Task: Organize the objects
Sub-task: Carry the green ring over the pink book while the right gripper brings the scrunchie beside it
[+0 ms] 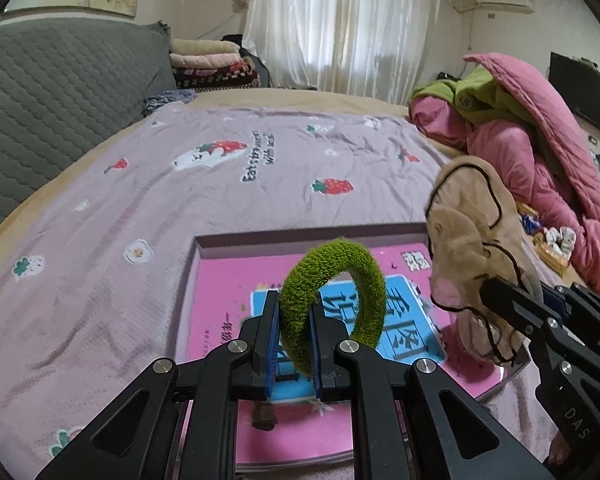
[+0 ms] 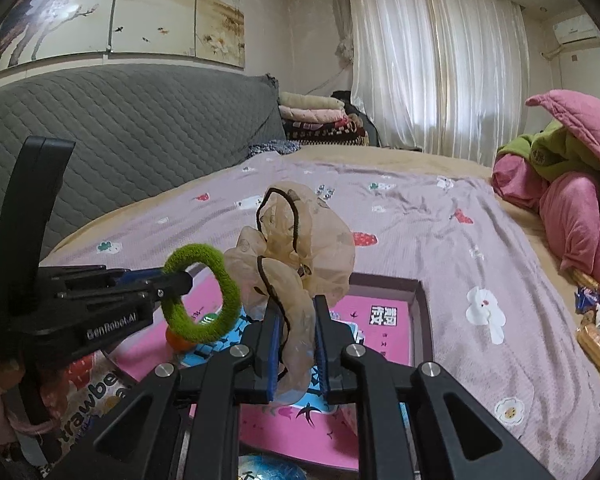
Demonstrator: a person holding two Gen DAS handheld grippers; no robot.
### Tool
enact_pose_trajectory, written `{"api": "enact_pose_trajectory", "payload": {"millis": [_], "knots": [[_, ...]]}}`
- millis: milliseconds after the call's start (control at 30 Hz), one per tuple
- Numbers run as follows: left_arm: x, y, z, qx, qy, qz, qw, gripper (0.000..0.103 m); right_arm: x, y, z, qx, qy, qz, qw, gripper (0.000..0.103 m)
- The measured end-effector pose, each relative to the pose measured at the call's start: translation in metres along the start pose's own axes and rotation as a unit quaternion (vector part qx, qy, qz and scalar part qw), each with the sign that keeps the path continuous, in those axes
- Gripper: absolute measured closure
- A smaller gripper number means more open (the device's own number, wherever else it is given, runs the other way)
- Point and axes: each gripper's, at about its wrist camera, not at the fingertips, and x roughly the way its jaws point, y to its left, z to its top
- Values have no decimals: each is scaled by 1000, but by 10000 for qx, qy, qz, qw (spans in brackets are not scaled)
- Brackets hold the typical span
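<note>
My left gripper [image 1: 294, 316] is shut on a fuzzy green hair tie [image 1: 332, 292] and holds it upright above a shallow box [image 1: 300, 239] with a pink and blue book [image 1: 320, 312] inside. In the right wrist view the green hair tie [image 2: 202, 296] shows at left in the left gripper [image 2: 172, 282]. My right gripper [image 2: 298, 320] is shut on a sheer beige scrunchie with black trim [image 2: 296, 248], also held above the box [image 2: 380, 282]. The scrunchie [image 1: 472, 248] and the right gripper [image 1: 496, 292] show at right in the left wrist view.
The box lies on a bed with a lilac strawberry-print sheet [image 1: 220, 184]. A grey quilted headboard [image 1: 60, 80] is at left. Pink and green bedding [image 1: 520, 120] is piled at right, with snack packets [image 2: 596, 332] by it. Folded blankets [image 2: 320, 116] are stacked at the back.
</note>
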Motion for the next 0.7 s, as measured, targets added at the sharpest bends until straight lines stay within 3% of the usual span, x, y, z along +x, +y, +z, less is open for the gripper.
{"api": "enact_pose_trajectory", "payload": {"millis": [700], "knots": [[13, -13, -27, 321, 376, 38, 9988, 90, 28, 4, -19, -17, 782, -4, 9969, 86]]}}
